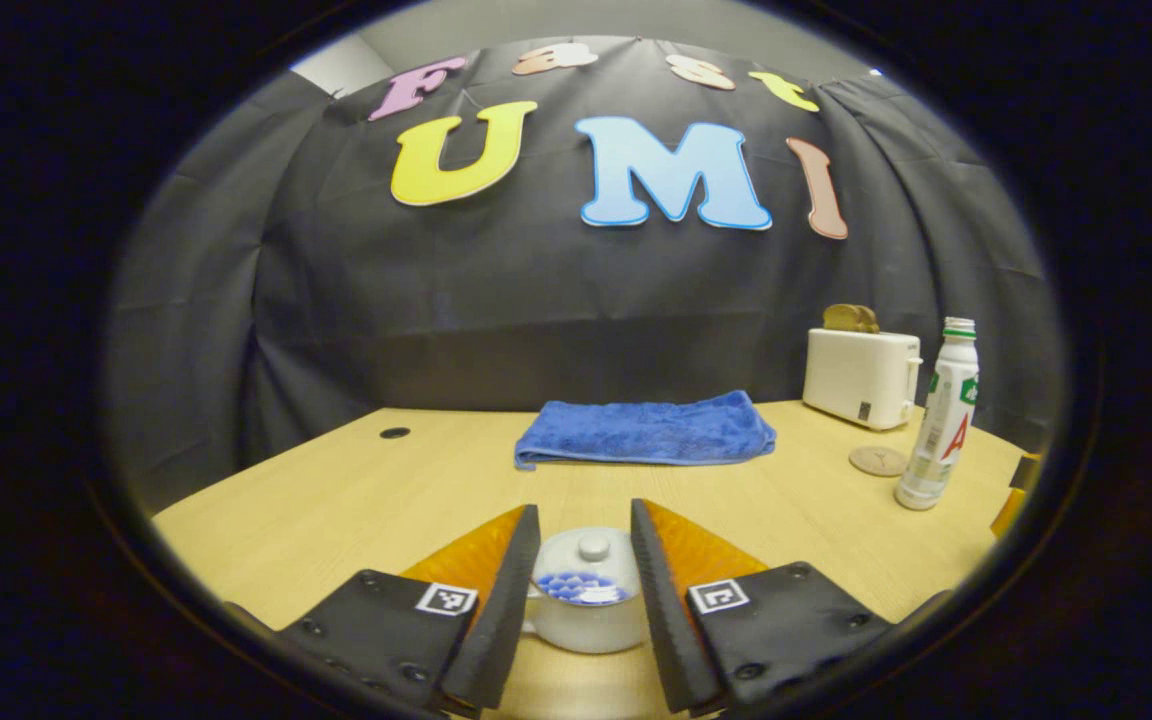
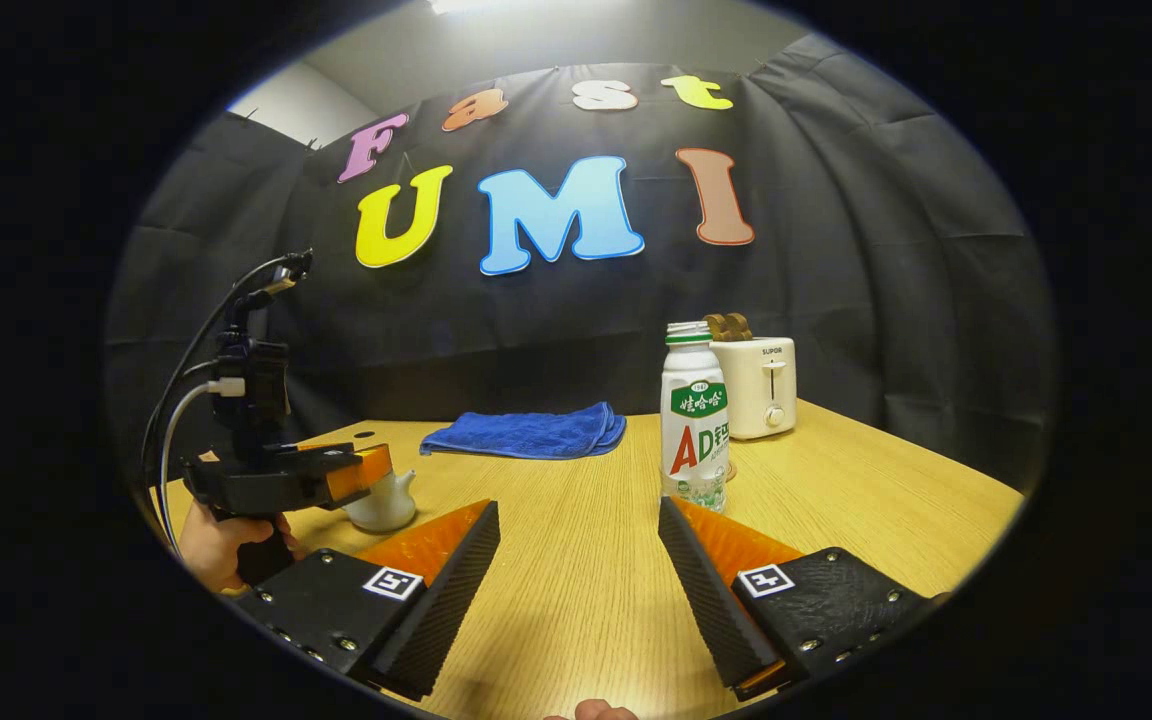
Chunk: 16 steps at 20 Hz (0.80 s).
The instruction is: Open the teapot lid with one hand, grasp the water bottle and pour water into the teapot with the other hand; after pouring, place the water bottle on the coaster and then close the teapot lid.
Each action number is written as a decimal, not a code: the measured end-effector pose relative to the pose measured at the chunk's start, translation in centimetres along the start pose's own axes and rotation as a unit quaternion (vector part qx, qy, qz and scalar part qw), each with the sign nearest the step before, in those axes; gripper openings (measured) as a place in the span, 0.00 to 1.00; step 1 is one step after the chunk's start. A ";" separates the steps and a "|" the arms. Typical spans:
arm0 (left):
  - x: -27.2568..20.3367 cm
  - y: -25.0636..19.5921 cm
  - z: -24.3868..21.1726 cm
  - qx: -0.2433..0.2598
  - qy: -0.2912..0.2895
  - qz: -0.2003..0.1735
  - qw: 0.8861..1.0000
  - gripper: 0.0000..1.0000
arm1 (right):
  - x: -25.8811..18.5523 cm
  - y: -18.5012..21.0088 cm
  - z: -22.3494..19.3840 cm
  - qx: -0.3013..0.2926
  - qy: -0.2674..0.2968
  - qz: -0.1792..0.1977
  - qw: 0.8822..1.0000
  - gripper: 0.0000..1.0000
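Observation:
A small white teapot [image 1: 586,600] with a blue pattern stands on the wooden table, its lid [image 1: 591,560] in place with a round knob on top. My left gripper [image 1: 584,540] is open, one finger on each side of the pot, not touching it. The same teapot [image 2: 381,505] peeks out behind the left gripper [image 2: 306,475] in the right gripper view. The white water bottle [image 2: 694,420] stands upright ahead of my open right gripper [image 2: 579,535], which has nothing between its fingers. In the left gripper view the bottle [image 1: 939,415] stands at the right, beside a round coaster [image 1: 877,461].
A folded blue towel [image 1: 644,430] lies at the middle back of the table [image 2: 576,600]. A white toaster [image 1: 860,377] with bread in it stands at the back right. A hand [image 2: 216,545] holds the left gripper. A small hole [image 1: 395,433] marks the tabletop.

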<state>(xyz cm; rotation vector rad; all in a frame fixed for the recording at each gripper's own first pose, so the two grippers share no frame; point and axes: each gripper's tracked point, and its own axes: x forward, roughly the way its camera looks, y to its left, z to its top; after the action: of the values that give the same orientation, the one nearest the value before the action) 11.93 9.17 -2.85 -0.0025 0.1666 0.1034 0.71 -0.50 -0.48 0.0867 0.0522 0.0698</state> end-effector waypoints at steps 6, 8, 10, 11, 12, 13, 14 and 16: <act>0.3 -0.8 0.5 0.029 -0.006 -0.029 0.999 0.29 | 0.1 -0.2 -0.2 0.007 0.009 0.004 1.000 0.99; 0.9 -0.8 0.7 0.023 -0.013 -0.039 0.999 0.19 | 0.1 -0.4 0.0 0.003 0.005 0.003 1.000 0.99; 0.7 -0.7 1.4 0.013 -0.023 -0.044 0.999 0.14 | 0.2 -1.0 0.4 -0.005 -0.002 -0.001 1.000 0.99; 0.2 -0.5 2.2 0.005 -0.034 -0.047 0.998 0.15 | 0.3 -1.4 0.8 -0.010 -0.006 -0.004 1.000 0.99; -0.4 -0.5 3.3 -0.002 -0.049 -0.049 0.998 0.15 | 0.5 -1.8 1.2 -0.012 -0.010 -0.008 1.000 0.99; -1.0 -0.6 4.2 -0.005 -0.062 -0.051 0.997 0.15 | 0.7 -2.4 1.7 -0.010 -0.014 -0.013 1.000 0.99; -1.6 -0.7 5.1 -0.004 -0.072 -0.053 0.996 0.15 | 1.1 -3.0 2.1 -0.007 -0.016 -0.018 1.000 0.99; -3.0 -1.2 6.2 -0.001 -0.089 -0.063 0.994 0.14 | 2.0 -4.8 3.2 -0.010 -0.025 -0.036 0.999 0.99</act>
<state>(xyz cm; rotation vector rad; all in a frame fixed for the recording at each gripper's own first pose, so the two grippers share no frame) 10.18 7.74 3.80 -0.0062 -0.0111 -0.0224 3.17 -5.40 2.21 0.0658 0.0056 -0.0039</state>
